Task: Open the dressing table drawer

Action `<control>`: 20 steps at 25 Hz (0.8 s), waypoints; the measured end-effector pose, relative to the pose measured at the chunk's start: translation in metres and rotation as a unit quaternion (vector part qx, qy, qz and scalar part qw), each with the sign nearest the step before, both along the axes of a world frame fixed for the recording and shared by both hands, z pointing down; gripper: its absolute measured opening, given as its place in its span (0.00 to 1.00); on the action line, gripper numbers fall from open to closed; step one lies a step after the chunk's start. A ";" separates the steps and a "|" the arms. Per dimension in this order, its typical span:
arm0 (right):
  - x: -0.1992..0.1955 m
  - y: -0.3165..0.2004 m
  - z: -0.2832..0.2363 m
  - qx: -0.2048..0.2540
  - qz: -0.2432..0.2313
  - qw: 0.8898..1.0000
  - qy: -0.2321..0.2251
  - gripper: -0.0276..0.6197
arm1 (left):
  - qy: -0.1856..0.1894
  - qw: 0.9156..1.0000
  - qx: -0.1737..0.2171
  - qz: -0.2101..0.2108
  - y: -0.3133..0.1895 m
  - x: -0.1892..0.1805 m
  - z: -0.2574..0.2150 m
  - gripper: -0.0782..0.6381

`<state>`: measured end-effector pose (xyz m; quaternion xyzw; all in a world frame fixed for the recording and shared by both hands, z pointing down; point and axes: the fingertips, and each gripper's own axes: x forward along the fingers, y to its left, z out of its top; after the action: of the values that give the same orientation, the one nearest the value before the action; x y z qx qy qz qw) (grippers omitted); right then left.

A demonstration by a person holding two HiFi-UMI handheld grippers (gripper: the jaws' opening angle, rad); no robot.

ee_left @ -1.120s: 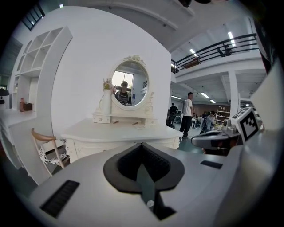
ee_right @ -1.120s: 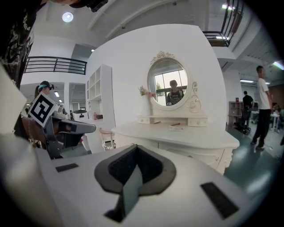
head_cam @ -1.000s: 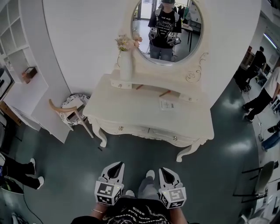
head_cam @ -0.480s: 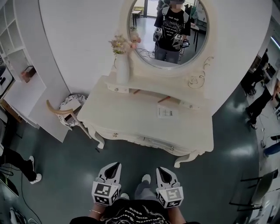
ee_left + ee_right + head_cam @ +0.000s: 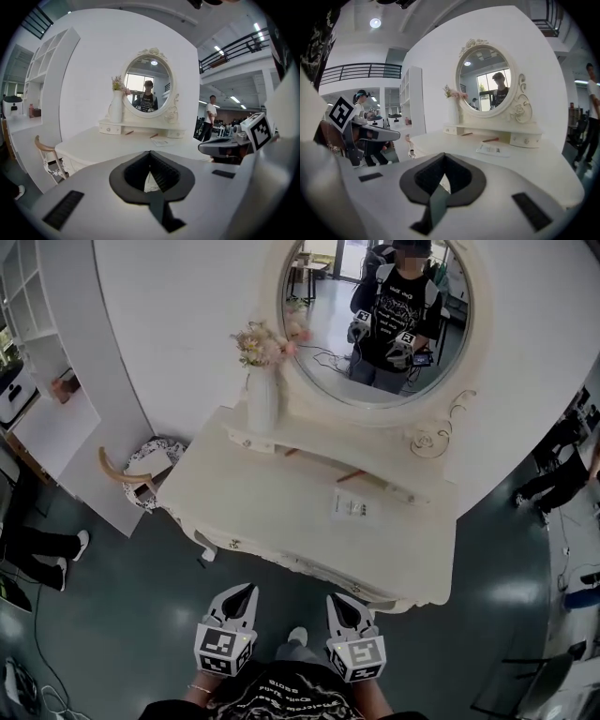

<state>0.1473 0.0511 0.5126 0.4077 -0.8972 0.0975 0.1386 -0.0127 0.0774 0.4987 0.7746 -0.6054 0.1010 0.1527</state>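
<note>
The cream dressing table (image 5: 281,512) with an oval mirror (image 5: 375,315) stands right in front of me. Its front drawer (image 5: 281,562) is closed, and a small knob (image 5: 234,544) shows on the left of the carved front. My left gripper (image 5: 248,590) and right gripper (image 5: 333,600) hover side by side just short of the front edge, both shut and holding nothing. In the left gripper view the shut left gripper (image 5: 150,153) points over the tabletop (image 5: 103,145). The right gripper (image 5: 443,155) also points at the table (image 5: 525,159). Neither touches the drawer.
A white vase of flowers (image 5: 263,395) stands at the table's back left, and a paper card (image 5: 349,506) and a reddish stick (image 5: 350,475) lie on top. A wooden chair (image 5: 141,474) and white shelving (image 5: 47,381) are to the left. People stand at the right (image 5: 553,474) and left (image 5: 42,549).
Both grippers and I have moved forward, so the table's front edge now lies just ahead of the fingertips. The jaws have stayed shut.
</note>
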 end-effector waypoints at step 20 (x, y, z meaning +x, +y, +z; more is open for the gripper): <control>0.032 -0.050 0.006 -0.010 -0.058 0.998 0.001 0.06 | 0.009 1.000 -0.010 -0.028 -0.053 0.057 0.010 0.13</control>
<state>0.1793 0.0010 0.5190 0.3533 -0.9183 0.0976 0.1494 0.0445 0.0243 0.5084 0.7570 -0.6241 0.0955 0.1683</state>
